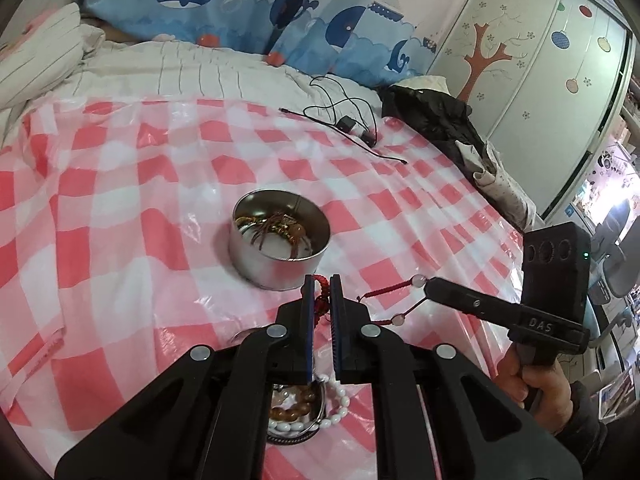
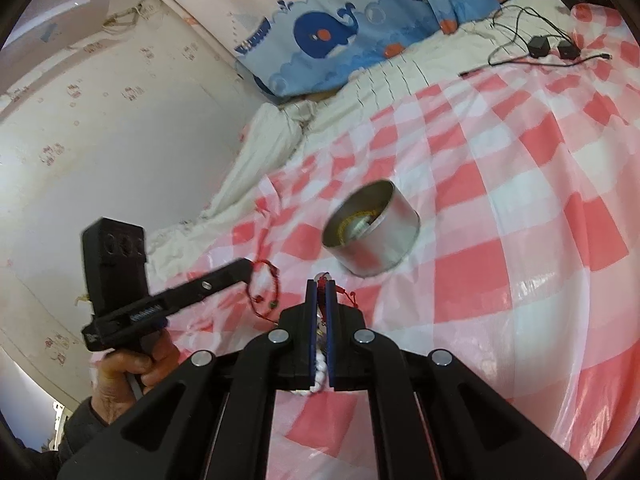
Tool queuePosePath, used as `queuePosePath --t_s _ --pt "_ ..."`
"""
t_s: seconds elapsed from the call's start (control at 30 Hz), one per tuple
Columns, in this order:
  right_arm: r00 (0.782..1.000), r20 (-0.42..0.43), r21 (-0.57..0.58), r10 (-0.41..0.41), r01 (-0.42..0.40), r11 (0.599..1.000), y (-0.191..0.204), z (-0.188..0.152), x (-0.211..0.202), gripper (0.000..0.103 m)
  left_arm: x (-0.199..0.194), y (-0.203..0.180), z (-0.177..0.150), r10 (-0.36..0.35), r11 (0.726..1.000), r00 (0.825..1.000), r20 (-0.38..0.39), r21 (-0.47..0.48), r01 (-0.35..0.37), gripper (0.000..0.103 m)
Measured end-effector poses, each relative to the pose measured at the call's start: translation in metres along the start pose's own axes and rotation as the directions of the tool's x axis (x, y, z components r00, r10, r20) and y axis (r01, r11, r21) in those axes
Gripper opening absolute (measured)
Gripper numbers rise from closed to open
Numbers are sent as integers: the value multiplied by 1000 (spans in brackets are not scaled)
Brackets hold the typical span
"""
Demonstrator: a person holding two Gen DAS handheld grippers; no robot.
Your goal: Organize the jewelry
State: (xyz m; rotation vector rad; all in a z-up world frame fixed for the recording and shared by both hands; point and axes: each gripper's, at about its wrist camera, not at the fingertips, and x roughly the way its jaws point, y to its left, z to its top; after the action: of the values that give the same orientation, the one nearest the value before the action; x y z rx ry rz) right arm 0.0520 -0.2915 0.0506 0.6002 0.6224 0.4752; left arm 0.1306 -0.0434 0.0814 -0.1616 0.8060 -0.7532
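A round silver tin [image 1: 280, 248] with jewelry inside stands on the pink checked cloth; it also shows in the right wrist view [image 2: 372, 232]. My left gripper [image 1: 321, 286] is shut on a red cord bracelet [image 1: 320, 300] just in front of the tin. The bracelet's bead ends [image 1: 418, 280] stretch right to my right gripper [image 1: 430, 285], which is shut on them. In the right wrist view my right gripper [image 2: 321, 286] pinches a pale bead [image 2: 323, 278], and the red cord loop [image 2: 266, 284] hangs from my left gripper [image 2: 248, 268]. A low dish [image 1: 296, 412] with white and amber beads lies below my left gripper.
Black cables and small chargers [image 1: 352, 124] lie at the far side of the cloth. Dark clothing [image 1: 436, 120] is piled at the right edge of the bed. A whale-print curtain [image 1: 248, 4] hangs behind. A wardrobe [image 1: 532, 80] stands at the right.
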Motion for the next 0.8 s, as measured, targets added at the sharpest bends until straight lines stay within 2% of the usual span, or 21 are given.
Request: queuePosePath --t_s 0.1,0.27,0.5,0.57,0.6,0.63,0.73,0.8 --pt "999 46 -4 29 -29 1000 3 7 -5 5 5 -2 9 -24 999 1000 21 -21 24 6" --pt "994 96 -19 47 -45 999 7 24 -10 5 23 -6 25 -17 999 999 35 -39 19 6" --pt "991 120 -31 60 -57 998 7 56 3 5 56 10 53 -25 994 997 72 -101 32 7" --pt "993 104 -43 62 -58 997 9 65 18 5 69 18 59 -6 993 999 53 -118 13 18" --pt "994 95 -47 57 -53 998 9 68 25 5 77 23 61 32 991 999 31 -129 -28 43" --pt "997 73 -57 19 -15 998 7 71 38 5 80 27 59 54 989 998 21 -139 -51 59" --pt "991 -44 -61 -129 126 990 -10 68 79 6 81 41 54 151 974 988 -20 -166 -153 59" --pt "986 -56 -45 -155 152 987 -16 60 81 7 70 48 51 179 966 984 -15 -189 -179 60"
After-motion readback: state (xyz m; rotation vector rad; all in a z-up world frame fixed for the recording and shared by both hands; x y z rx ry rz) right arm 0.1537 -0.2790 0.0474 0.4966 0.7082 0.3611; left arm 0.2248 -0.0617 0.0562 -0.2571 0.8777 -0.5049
